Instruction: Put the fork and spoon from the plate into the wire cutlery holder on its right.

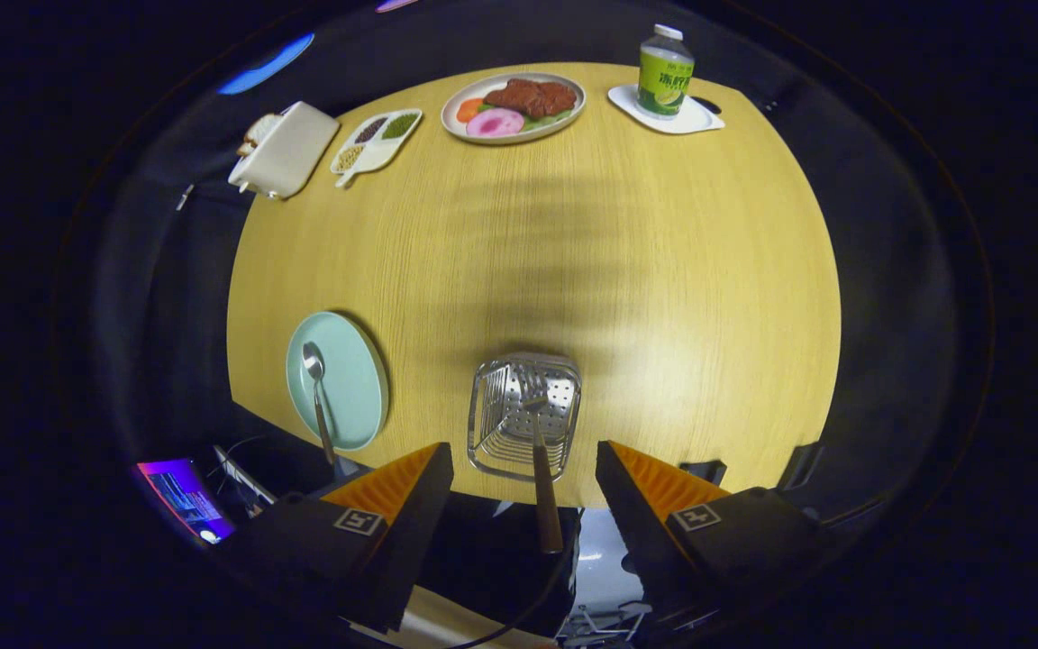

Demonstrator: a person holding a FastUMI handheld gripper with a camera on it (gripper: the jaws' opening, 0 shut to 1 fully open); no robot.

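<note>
A pale green plate point(352, 383) sits at the table's near edge, left of my fingers, with a spoon point(317, 388) lying on it, bowl away from me. The wire cutlery holder point(523, 415) stands to the plate's right, just ahead of the gap between my fingers. A fork with a wooden handle point(544, 487) stands in the holder, its handle leaning back toward me between the fingers. My gripper point(523, 460) is open; neither finger touches the fork's handle or the holder.
The round wooden table point(663, 270) carries, at its far side, a plate of food point(514, 106), a bottle on a white coaster point(664, 72), a divided dish point(376, 140) and a white toaster point(285, 149). A lit screen point(184, 496) sits below the near-left edge.
</note>
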